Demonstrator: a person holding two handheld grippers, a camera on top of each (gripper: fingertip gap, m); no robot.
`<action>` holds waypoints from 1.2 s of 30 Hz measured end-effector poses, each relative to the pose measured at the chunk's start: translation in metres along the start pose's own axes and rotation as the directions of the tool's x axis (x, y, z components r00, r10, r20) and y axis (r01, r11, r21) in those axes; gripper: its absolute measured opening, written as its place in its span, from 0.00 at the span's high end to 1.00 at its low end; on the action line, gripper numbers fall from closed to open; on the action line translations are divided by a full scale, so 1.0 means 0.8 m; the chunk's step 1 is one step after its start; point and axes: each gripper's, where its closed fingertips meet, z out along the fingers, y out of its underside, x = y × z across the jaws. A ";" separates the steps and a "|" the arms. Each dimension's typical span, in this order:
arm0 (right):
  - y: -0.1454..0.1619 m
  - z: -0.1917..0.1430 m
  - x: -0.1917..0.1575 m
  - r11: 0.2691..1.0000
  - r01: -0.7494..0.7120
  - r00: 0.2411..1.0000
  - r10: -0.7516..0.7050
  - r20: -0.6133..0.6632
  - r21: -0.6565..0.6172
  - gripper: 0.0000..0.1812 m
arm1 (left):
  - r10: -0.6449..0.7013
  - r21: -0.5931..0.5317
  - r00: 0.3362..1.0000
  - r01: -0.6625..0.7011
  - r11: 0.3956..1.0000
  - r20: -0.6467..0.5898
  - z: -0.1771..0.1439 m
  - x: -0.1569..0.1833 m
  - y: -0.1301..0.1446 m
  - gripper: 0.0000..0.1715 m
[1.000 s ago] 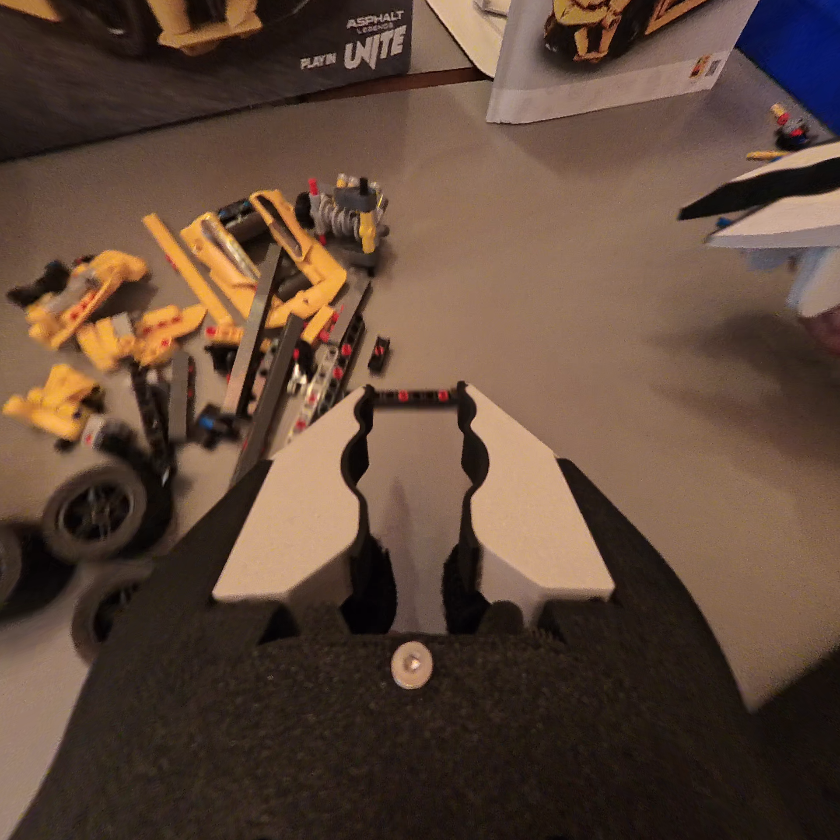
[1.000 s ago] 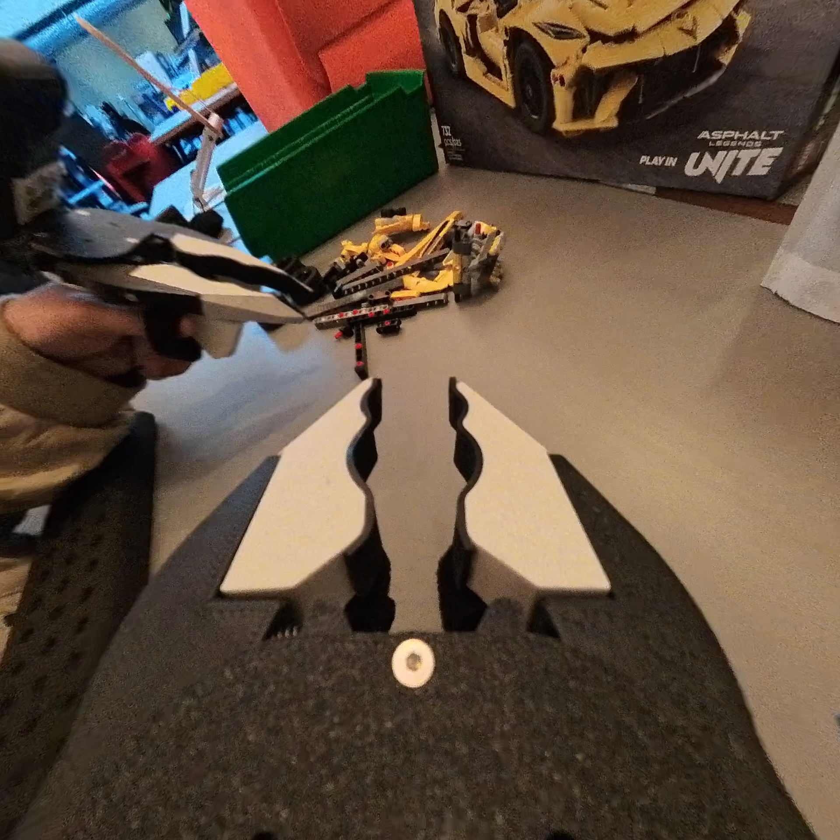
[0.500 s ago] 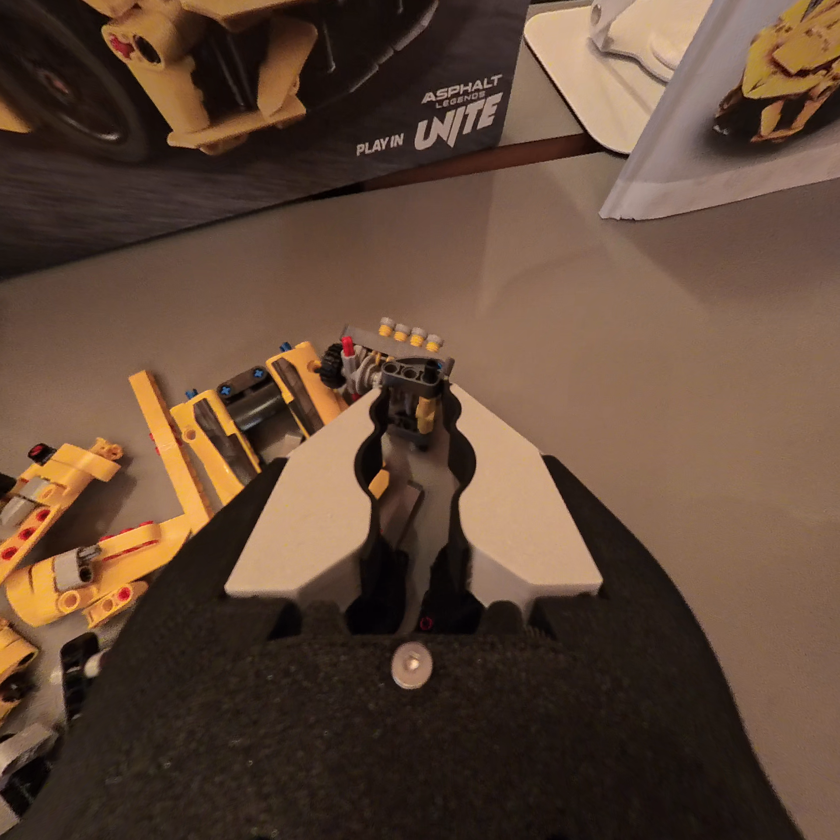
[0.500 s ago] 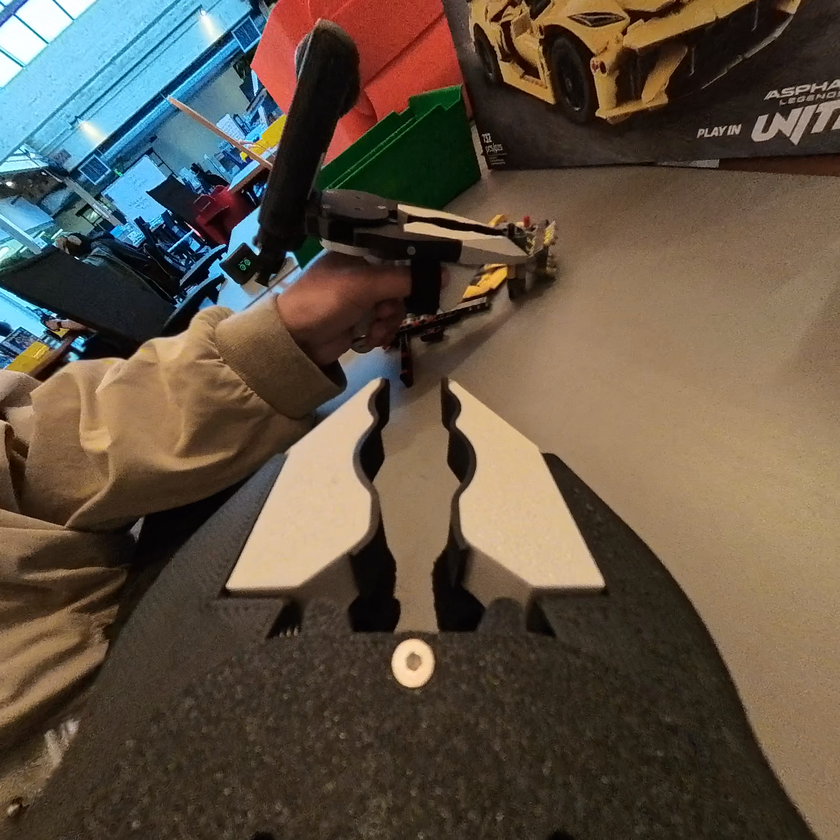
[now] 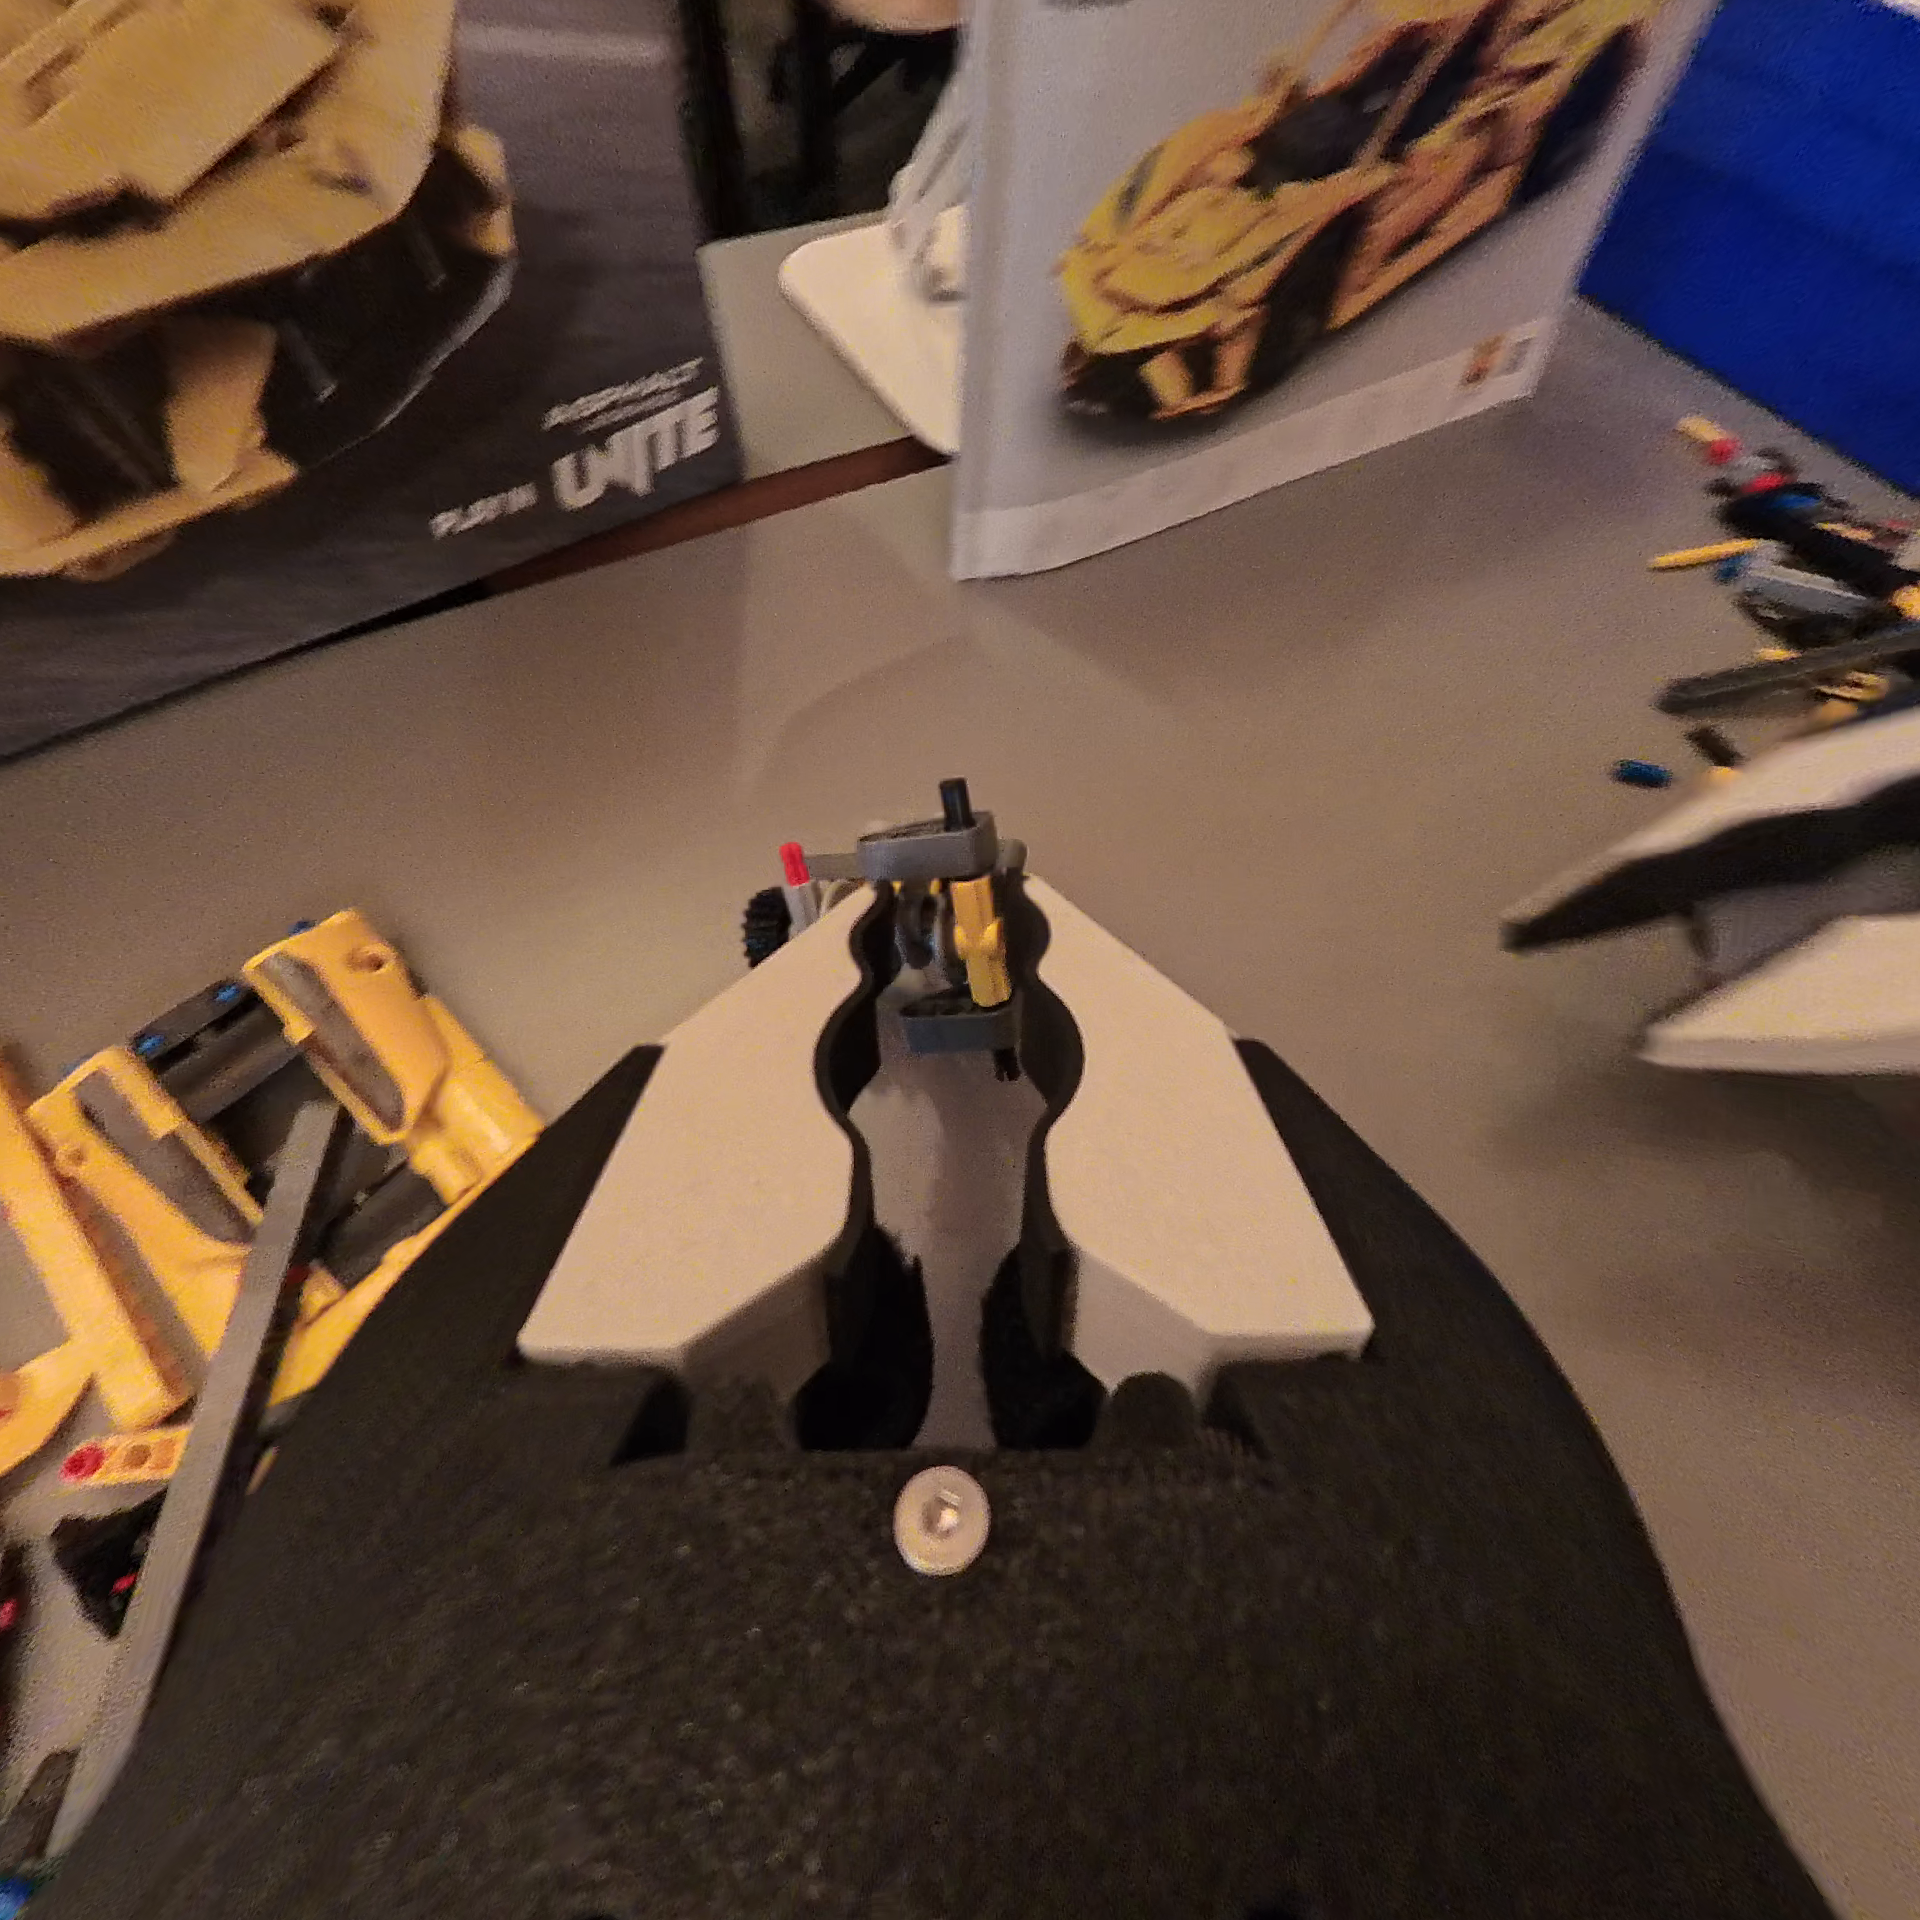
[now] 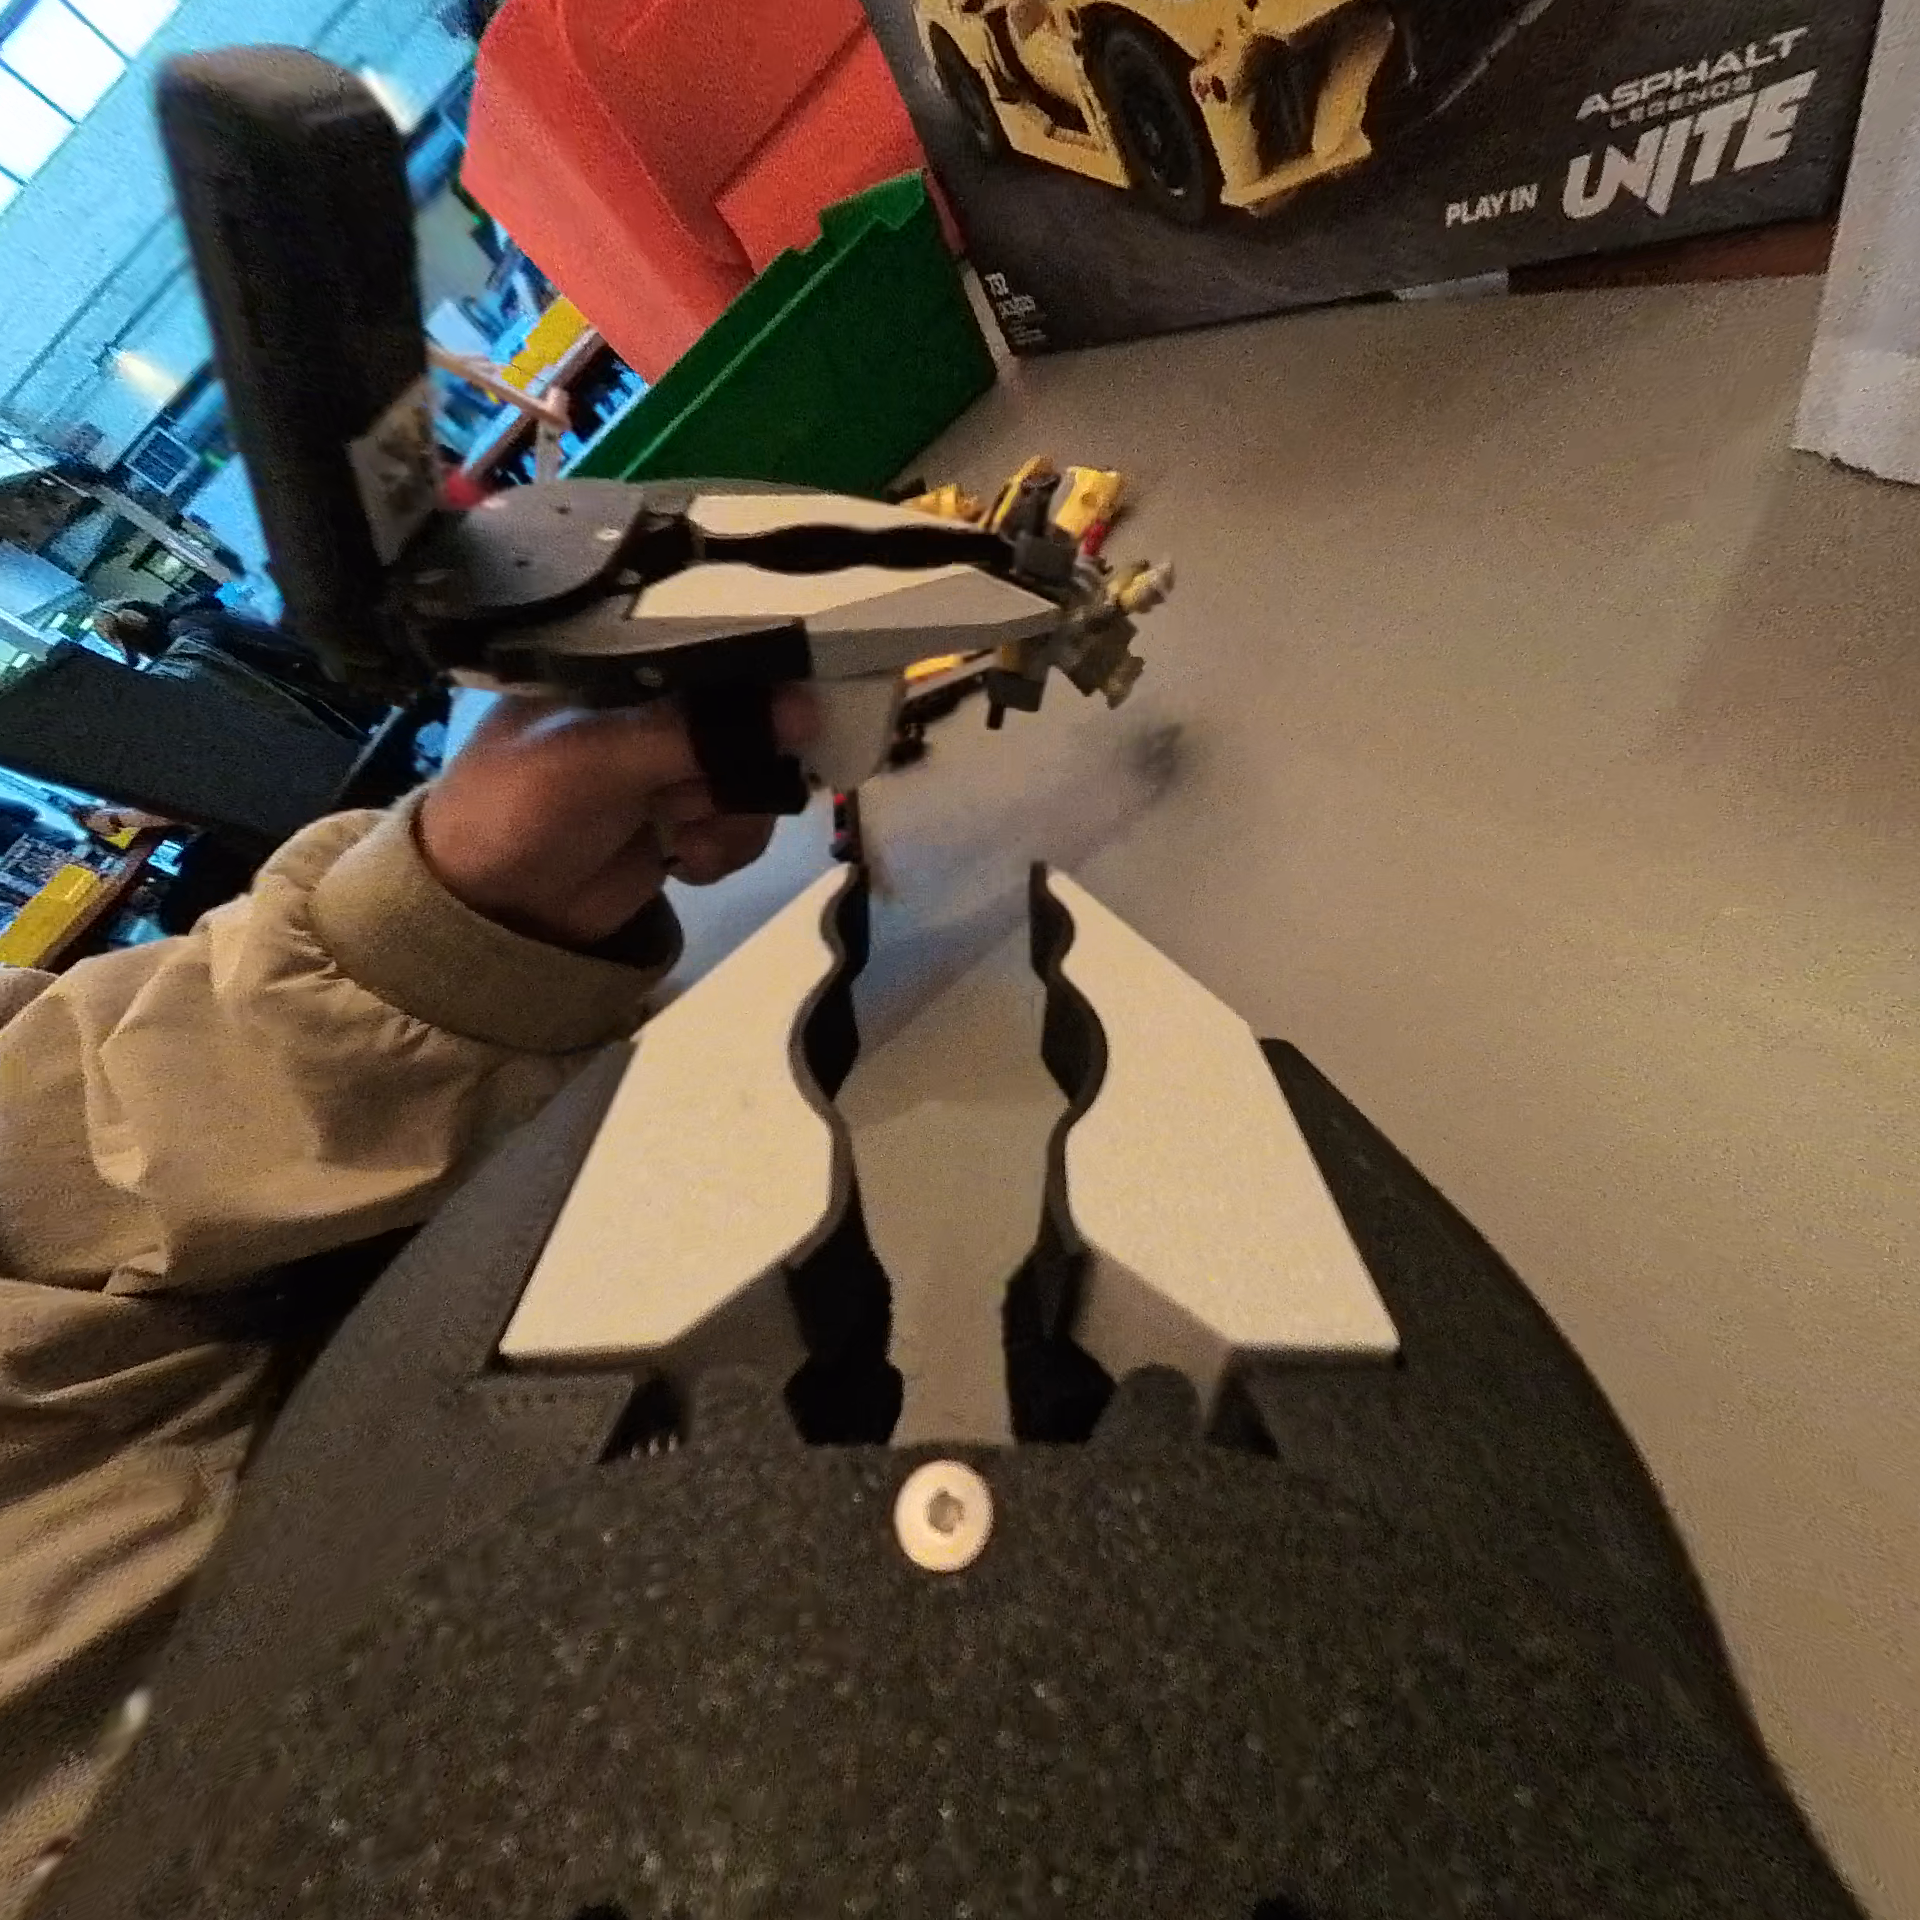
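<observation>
Grey table (image 5: 1143,707); left tongs (image 5: 943,902) pinching brick assembly (image 5: 940,914); right tongs (image 6: 945,883) spread, empty.

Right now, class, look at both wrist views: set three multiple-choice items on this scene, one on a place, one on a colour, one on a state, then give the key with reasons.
1. Where is the grey and yellow brick assembly?
A. Between the left gripper's fingertips
B. In the green bin
C. On top of the box

2. What colour is the bin beside the box?
A. Blue
B. Green
C. White

3. What state is the right gripper in?
A. Shut on a wheel
B. Shut on a booklet
C. Open, holding nothing

Key: 1 A, the left gripper clamps it above the table. 2 B, its walls are green. 3 C, bare table shows through the gap.
</observation>
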 end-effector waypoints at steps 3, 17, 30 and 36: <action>0.000 0.000 0.008 0.997 0.074 0.997 -0.074 -0.033 -0.010 0.72 | 0.063 0.154 0.967 -0.025 0.988 -0.248 -0.025 0.067 -0.025 0.88; -0.042 -0.044 -0.093 0.958 0.183 0.904 -0.252 0.344 0.222 0.70 | -0.003 0.246 0.488 0.445 0.861 -0.873 -0.142 0.147 -0.085 0.89; -0.054 -0.045 -0.069 0.938 0.267 0.947 -0.297 0.118 0.220 0.72 | -0.260 -0.025 0.308 0.602 0.798 -0.915 -0.118 0.134 -0.077 0.87; -0.054 -0.045 -0.057 0.706 0.706 0.692 -0.670 -0.267 0.058 0.72 | -0.263 -0.021 0.350 0.566 0.824 -0.899 -0.113 0.135 -0.070 0.85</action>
